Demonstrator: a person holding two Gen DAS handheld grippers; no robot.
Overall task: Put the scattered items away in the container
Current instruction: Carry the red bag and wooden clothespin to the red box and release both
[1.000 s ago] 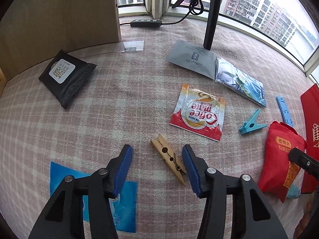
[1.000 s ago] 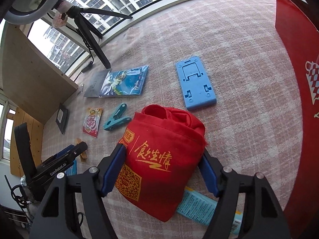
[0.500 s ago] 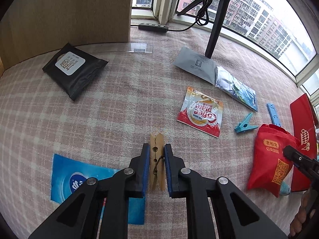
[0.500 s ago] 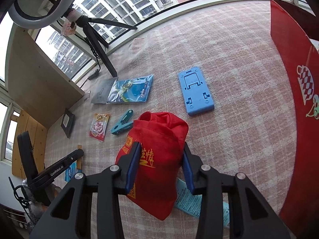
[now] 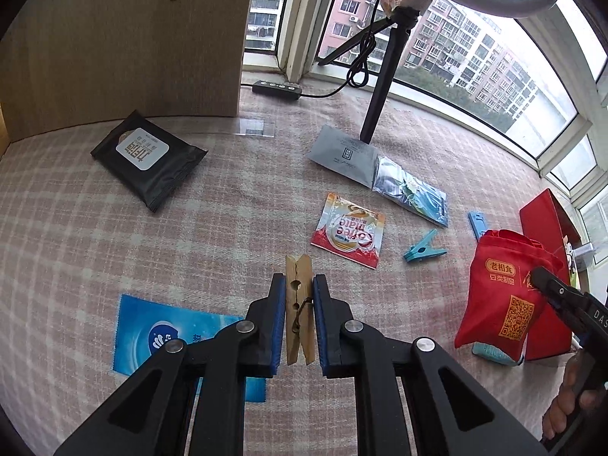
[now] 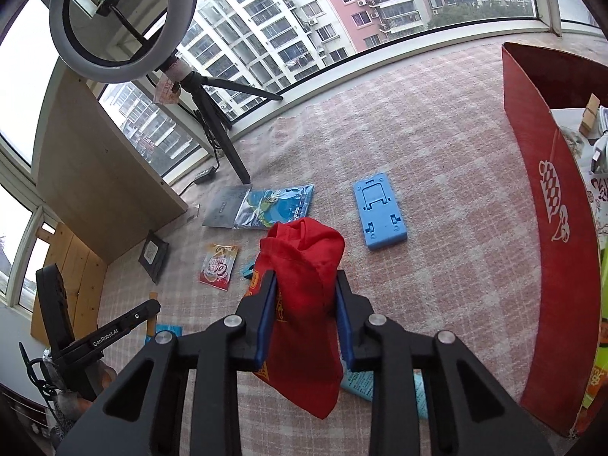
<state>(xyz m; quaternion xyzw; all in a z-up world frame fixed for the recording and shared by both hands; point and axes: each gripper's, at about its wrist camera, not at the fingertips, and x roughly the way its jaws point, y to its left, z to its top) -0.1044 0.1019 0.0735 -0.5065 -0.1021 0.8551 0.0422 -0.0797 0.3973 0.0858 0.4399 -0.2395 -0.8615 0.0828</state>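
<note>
Left gripper (image 5: 299, 317) is clamped narrow on the wooden clothespin (image 5: 299, 304), pads pressing both flat sides; pin's long axis runs along the fingers, tip sticking out ahead. Landmark for everything: the "Coffee mate" sachet (image 5: 347, 230) on the checked cloth (image 5: 228, 228).

Going left to right from that sachet: far left, black wipes pack (image 5: 148, 155) w/ white label, print too small to read. Below-left, blue tissue packet (image 5: 159, 336), partly under the left fingers. Just above-right, grey envelope (image 5: 344, 155) and foil-blue sachet (image 5: 412, 192) overlapping. Right of it, teal plastic peg (image 5: 423, 251), then blue phone stand (image 6: 380, 214) further right.

Right gripper (image 6: 304, 313) is closing on the red drawstring pouch (image 6: 304, 304), cloth bunched between the jaws, pouch hanging clear of the cloth. Pouch reads "老相食 / 豆类制品" plus a QR code in the left view. Light-blue packet (image 6: 380, 385) lies under it.

Red container (image 6: 551, 228), white motif on its wall, stands far right of the sachet, so right of both grippers. Right hand is much nearer; left must cross the whole spread. Probably both loads go rightward over that wall, pouch first. Left gripper body reads "GenRobot.AI" in the right view.
</note>
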